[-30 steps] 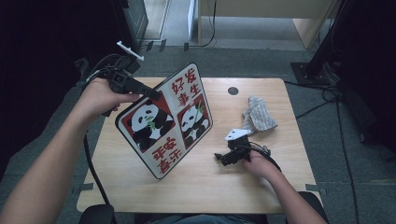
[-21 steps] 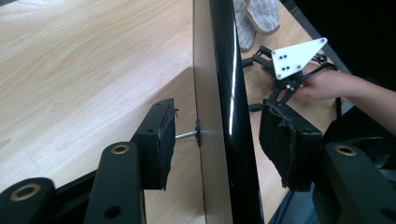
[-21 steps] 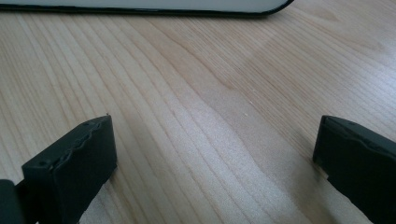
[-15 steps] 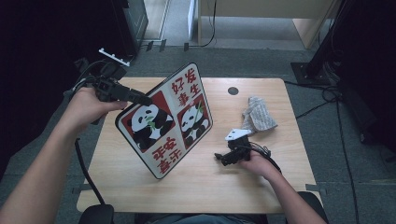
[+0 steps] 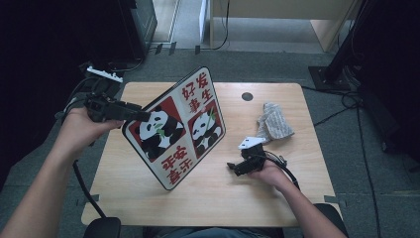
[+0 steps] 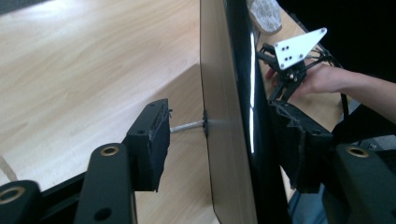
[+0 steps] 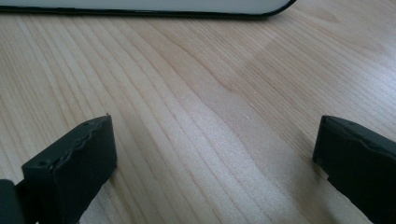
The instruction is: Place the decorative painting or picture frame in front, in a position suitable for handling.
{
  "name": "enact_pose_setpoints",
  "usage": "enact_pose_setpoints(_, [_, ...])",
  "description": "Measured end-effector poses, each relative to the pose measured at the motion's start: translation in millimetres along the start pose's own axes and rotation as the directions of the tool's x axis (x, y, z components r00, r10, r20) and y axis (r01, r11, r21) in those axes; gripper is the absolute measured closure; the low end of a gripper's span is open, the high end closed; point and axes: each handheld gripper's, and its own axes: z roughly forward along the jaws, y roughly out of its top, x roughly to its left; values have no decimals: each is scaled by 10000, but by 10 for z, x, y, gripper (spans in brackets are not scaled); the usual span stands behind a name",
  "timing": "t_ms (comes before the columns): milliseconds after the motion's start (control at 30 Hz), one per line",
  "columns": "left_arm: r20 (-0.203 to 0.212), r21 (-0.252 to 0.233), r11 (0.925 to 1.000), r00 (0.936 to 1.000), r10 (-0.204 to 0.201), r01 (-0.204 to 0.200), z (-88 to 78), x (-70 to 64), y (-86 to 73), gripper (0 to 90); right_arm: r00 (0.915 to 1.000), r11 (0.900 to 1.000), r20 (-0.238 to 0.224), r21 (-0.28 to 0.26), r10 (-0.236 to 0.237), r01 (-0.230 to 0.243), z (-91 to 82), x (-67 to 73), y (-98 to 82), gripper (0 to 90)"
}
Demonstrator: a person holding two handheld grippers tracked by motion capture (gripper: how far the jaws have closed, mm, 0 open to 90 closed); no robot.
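A sign board [image 5: 178, 129] with two pandas and red characters stands tilted on the wooden table [image 5: 223, 203]. My left gripper [image 5: 144, 115] is at its left edge. In the left gripper view the board [image 6: 224, 70] stands edge-on between my jaws. The left pad [image 6: 154, 140] is clear of its pale back, and the jaws have just been opening. A thin metal rod [image 6: 187, 126] sticks out of the board's back. My right gripper [image 5: 233, 167] rests on the table right of the board, open and holding nothing [image 7: 215, 144].
A crumpled grey cloth [image 5: 274, 126] lies at the table's right side, behind my right hand. A small dark hole [image 5: 247, 96] sits near the far edge. The board's lower edge [image 7: 140, 7] runs just ahead of my right gripper. Dark floor and cables surround the table.
My left hand has drawn back to the left and a little lower, away from the board's edge, with its jaws spreading. The board and my right gripper have stayed put.
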Motion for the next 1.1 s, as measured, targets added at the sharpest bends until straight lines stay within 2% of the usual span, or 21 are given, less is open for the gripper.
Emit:
enact_pose_setpoints(100, [-33,-28,9999,9999,113,-113,-7,-15,-61,387,10000,10000,1,2,2,-2,0,0,0,0])
enact_pose_setpoints(367, [64,-305,9995,10000,-41,43,-5,-1,-267,388,10000,10000,4,2,0,0,0,0,0,0])
enact_pose_setpoints(500, [49,-329,9994,9999,134,-133,10,-33,-349,381,10000,10000,10,-11,15,-15,2,1,0,0])
enact_pose_setpoints(633, [88,-383,9992,9999,97,-93,19,-70,-435,379,10000,10000,18,-5,43,-43,5,5,4,0])
enact_pose_setpoints(800, [9,-451,9990,10000,-36,37,68,-97,-574,364,9999,10000,75,-9,76,-76,2,10,2,0])
enact_pose_setpoints(933, [-56,-584,9982,9999,95,-98,122,-106,-703,355,10000,10000,3,13,-14,14,0,0,1,0])
enact_pose_setpoints(1100, [56,-670,9977,9999,117,-113,201,-112,-848,348,9999,9999,-64,136,-107,108,0,-10,16,0])
